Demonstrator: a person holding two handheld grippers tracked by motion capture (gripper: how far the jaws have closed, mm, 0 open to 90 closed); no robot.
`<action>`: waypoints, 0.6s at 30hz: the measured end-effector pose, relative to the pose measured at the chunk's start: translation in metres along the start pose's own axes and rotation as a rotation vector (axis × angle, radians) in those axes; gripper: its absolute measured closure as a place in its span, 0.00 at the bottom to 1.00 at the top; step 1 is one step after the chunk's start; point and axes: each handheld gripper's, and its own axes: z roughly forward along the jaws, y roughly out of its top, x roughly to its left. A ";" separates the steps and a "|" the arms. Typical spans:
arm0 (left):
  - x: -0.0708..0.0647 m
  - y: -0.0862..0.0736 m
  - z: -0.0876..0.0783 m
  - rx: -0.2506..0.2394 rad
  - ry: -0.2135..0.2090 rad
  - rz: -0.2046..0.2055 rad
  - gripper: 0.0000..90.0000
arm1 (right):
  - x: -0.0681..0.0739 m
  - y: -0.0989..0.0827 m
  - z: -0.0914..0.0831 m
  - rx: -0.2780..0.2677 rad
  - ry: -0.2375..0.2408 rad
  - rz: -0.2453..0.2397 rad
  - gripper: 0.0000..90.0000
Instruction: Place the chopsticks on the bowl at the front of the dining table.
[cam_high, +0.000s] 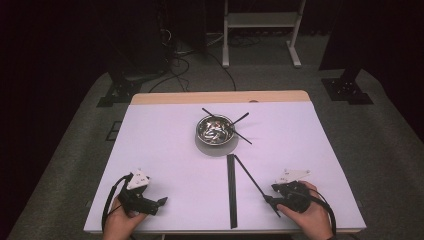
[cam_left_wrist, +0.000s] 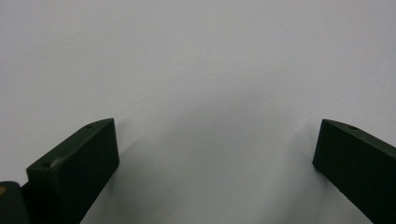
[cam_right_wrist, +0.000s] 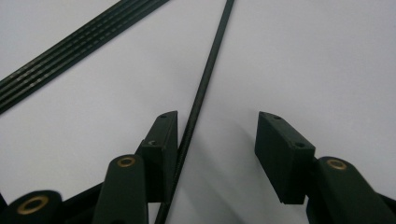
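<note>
High view is showing a person's hands resting both grippers on the white table, with a bowl of sticks beyond. The right gripper view is revealing more: one rod is lying between the right gripper's spread jaws, against the left jaw, unpinched, bundle nearby. The left gripper is gaping over bare table.

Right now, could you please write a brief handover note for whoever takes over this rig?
Left gripper: open, over bare white table, holding nothing.
Right gripper: open, astride one thin black rod; the rod lies against one jaw, not yet clamped.
Bundle of black rods lies mid-table; metal bowl beyond it has rods across it.
Left: close on the single rod, probably lift it.
</note>
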 end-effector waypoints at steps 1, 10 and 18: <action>0.000 0.000 0.000 0.000 0.000 0.000 0.00 | -0.001 0.000 0.000 -0.001 -0.001 0.002 0.54; 0.000 0.000 0.000 0.000 0.000 0.000 0.00 | -0.012 -0.003 -0.003 0.003 -0.034 0.009 0.54; 0.000 0.000 0.000 0.000 0.000 0.000 0.00 | -0.020 -0.005 -0.006 0.005 -0.060 0.020 0.53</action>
